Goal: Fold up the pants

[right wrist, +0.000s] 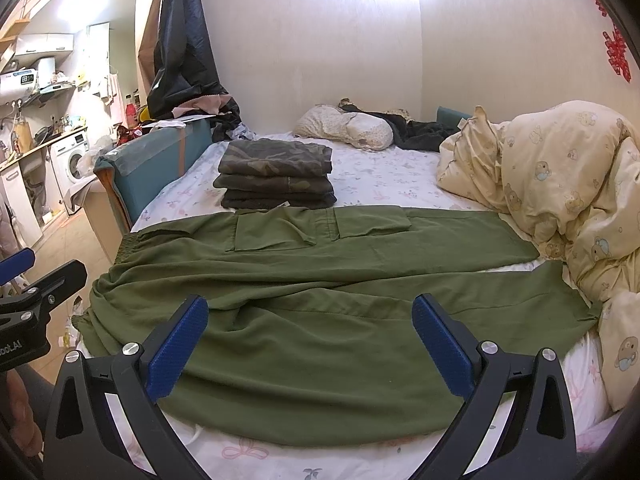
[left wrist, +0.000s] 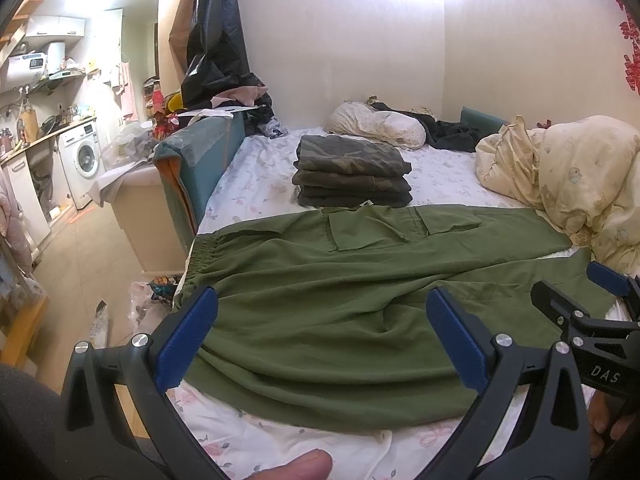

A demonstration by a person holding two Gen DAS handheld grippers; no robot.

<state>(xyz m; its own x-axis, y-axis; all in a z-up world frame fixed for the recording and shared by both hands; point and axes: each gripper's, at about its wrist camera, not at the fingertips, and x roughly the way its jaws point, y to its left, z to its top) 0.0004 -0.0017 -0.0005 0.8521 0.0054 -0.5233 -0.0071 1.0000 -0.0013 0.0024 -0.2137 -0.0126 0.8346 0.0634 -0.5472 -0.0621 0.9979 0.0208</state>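
We hold the left tongs [left wrist: 322, 336] and right tongs [right wrist: 310, 344] spread apart, gripping nothing, above olive cargo pants [right wrist: 320, 280] lying flat across the bed [right wrist: 380, 176], near a folded camouflage stack [right wrist: 276, 172].

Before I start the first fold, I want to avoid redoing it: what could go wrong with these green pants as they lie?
1. The green pants are rumpled near the waistband, so creases may get folded in.
2. The waistband sits at the edge of the bed; a tug could slide it off.
3. The leg ends touch the quilt, which may snag them. The left gripper and right gripper are open, holding nothing.
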